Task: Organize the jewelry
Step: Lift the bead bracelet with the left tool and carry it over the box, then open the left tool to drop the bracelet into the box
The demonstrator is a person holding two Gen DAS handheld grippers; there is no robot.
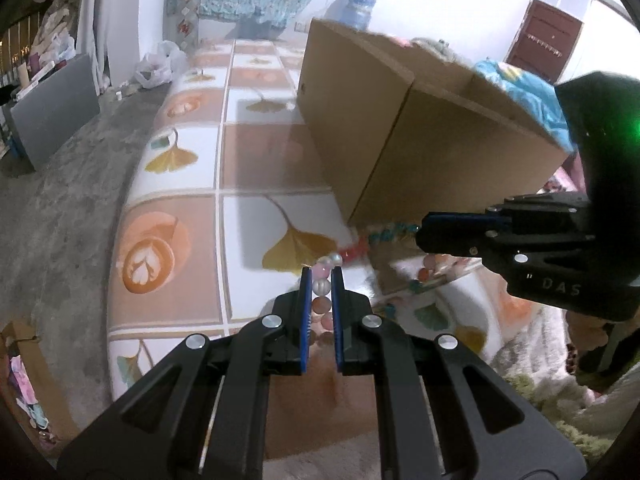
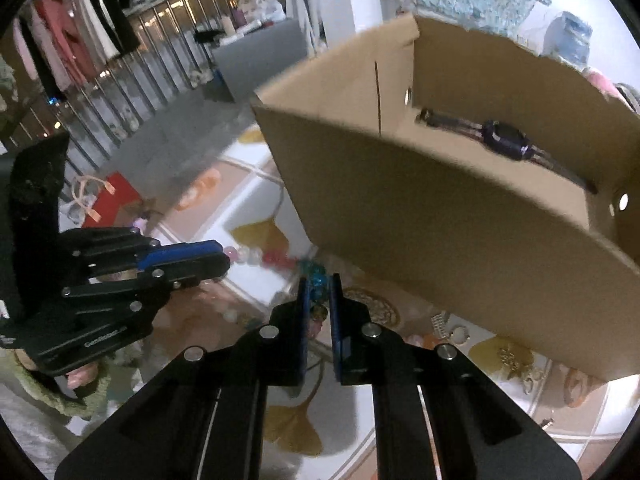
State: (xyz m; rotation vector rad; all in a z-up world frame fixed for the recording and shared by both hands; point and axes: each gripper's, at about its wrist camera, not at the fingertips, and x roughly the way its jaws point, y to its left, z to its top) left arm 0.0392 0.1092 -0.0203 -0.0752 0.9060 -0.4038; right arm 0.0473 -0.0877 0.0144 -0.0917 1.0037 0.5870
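A beaded strand (image 1: 344,254) of pink, pearly, red and turquoise beads was held stretched above the patterned cloth (image 1: 180,168), just before the cardboard box (image 2: 440,216). The left gripper (image 1: 321,276) was pinched on its pale pink end, the right gripper (image 2: 319,282) on its turquoise end. A dark wristwatch (image 2: 504,138) lay inside the box. Further trinkets (image 2: 512,356) were scattered near its right corner.

So the beaded bracelet (image 1: 352,254) is strung between both grippers, one end in the left gripper (image 1: 321,276), the other in the right gripper (image 2: 319,284). The cardboard box (image 2: 440,216) sits just ahead and right of them on the table (image 1: 264,160), with a wristwatch (image 2: 504,138) inside. More jewelry (image 2: 512,356) lies right of the right gripper, by the box.
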